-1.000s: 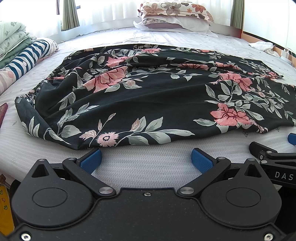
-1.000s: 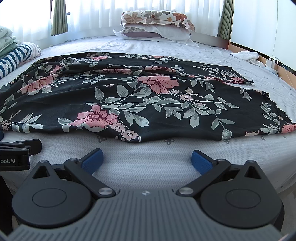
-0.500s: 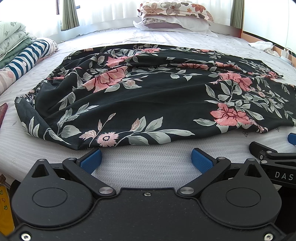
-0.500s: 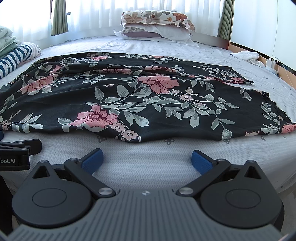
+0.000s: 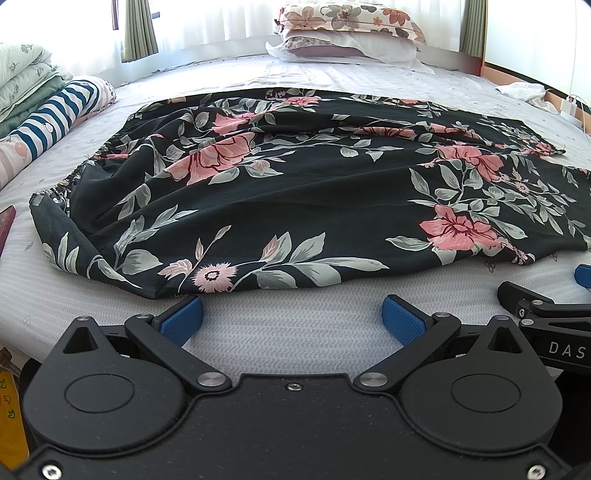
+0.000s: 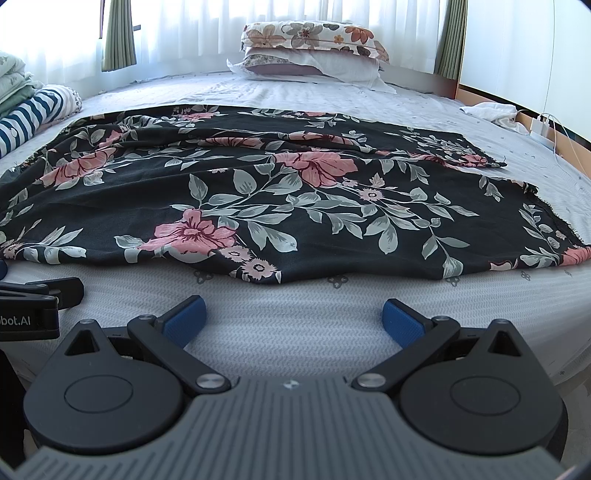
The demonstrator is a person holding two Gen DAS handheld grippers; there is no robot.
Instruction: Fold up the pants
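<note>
The left gripper hovers low over the near edge of the bed, blue pads spread wide apart and holding nothing. The right gripper sits just beside it, likewise spread and empty. Just beyond both lie the black floral pants, spread flat across the mattress with the gathered waistband toward the left. Farther back, stacked pillows rest before the curtains, and folded bedding lies far left.

Left gripper and right gripper sit level, side by side, fingers spread wide.
</note>
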